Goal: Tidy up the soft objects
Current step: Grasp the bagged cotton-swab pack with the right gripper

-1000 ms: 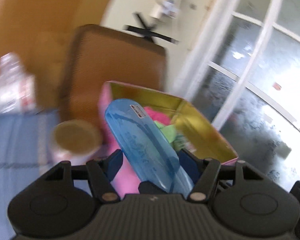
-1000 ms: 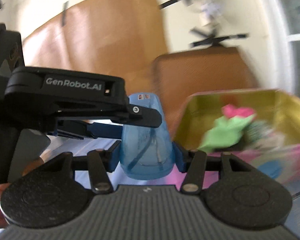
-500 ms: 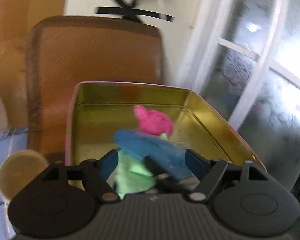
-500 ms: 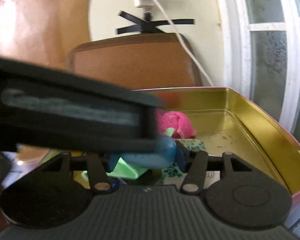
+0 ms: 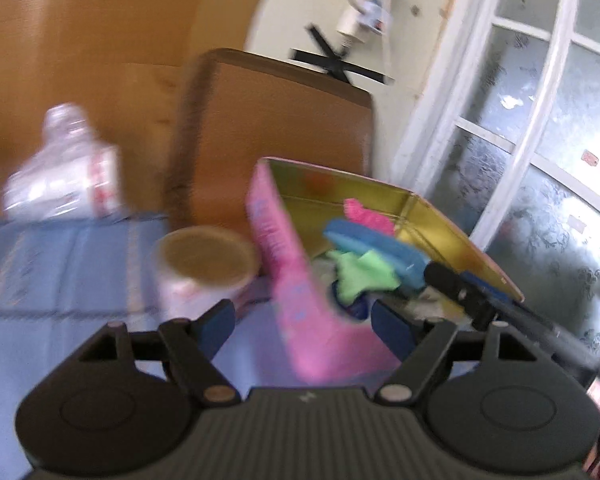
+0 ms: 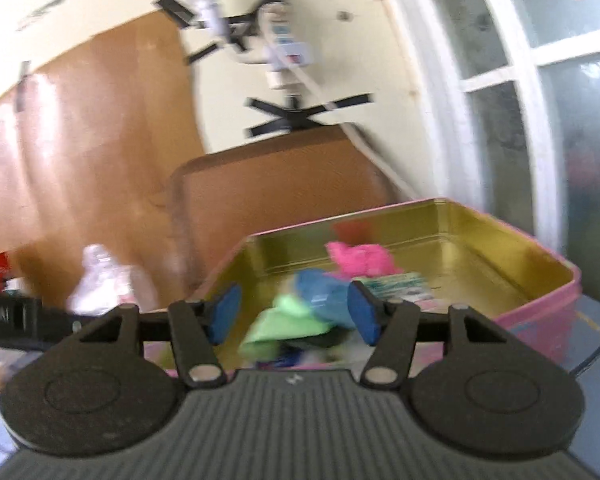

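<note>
Both jaws spread, empty; the blue soft piece (image 5: 374,242) seemingly sits high — a careless sweep past the tin (image 5: 452,232) could flick it out.

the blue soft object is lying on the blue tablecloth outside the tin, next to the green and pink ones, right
Not quite. The blue soft object lies inside the pink tin, on its gold-coloured floor, not on the tablecloth. It is indeed next to the green soft object and the pink one. The right wrist view shows this.
</note>
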`<state>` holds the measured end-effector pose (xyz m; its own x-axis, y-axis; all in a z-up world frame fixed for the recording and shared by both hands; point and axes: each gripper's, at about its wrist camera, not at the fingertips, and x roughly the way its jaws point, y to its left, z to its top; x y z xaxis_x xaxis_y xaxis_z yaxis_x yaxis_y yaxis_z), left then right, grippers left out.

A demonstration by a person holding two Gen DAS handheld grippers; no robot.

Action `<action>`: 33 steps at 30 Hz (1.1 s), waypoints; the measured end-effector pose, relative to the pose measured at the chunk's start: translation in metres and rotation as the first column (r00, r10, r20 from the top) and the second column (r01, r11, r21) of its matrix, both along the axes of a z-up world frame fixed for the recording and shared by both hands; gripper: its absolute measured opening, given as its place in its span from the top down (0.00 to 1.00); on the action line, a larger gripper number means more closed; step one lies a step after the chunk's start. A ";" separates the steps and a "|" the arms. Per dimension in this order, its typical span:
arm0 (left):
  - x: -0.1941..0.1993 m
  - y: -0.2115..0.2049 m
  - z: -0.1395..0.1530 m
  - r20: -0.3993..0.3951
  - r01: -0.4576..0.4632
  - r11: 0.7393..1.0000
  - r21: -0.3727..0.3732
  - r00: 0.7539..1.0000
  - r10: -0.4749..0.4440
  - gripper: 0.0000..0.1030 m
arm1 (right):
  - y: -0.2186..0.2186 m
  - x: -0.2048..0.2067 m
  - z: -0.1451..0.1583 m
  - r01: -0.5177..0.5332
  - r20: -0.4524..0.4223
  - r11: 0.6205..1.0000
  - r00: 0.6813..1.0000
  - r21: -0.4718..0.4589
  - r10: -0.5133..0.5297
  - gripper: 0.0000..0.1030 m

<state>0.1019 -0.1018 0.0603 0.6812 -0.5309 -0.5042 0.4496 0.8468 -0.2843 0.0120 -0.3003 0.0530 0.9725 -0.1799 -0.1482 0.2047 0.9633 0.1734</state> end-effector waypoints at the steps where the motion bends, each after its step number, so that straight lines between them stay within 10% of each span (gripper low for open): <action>1: -0.007 0.017 -0.003 -0.001 -0.024 1.000 -0.004 1.000 0.024 0.25 | 0.011 0.001 0.002 -0.038 -0.006 0.999 0.999 -0.013 0.038 0.40; 7: -0.052 0.139 -0.024 -0.002 -0.265 0.964 -0.005 0.964 0.265 0.25 | 0.091 0.026 0.002 -0.319 -0.110 0.947 0.944 -0.045 0.313 0.40; 17: -0.084 0.283 -0.056 -0.055 -0.631 0.773 -0.057 0.775 0.629 0.25 | 0.245 0.100 -0.017 -0.656 -0.348 0.755 0.709 -0.004 0.614 0.23; 25: -0.092 0.287 -0.056 -0.036 -0.619 0.774 -0.131 0.783 0.621 0.24 | 0.319 0.145 -0.027 -0.662 -0.430 0.749 0.684 -0.025 0.589 0.14; 29: -0.092 0.277 -0.055 -0.002 -0.604 0.792 -0.089 0.795 0.606 0.24 | 0.320 0.157 -0.042 -0.665 -0.475 0.746 0.647 0.031 0.596 0.37; 33: -0.089 0.268 -0.055 0.015 -0.587 0.809 -0.041 0.809 0.588 0.24 | 0.299 0.141 -0.038 -0.642 -0.470 0.766 0.676 0.000 0.567 0.44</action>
<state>0.0127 0.1659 0.0056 0.8809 -0.0412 -0.4716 -0.1231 0.9420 -0.3122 0.1533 -0.0017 0.0149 0.7200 0.3685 -0.5881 -0.4180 0.9067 0.0564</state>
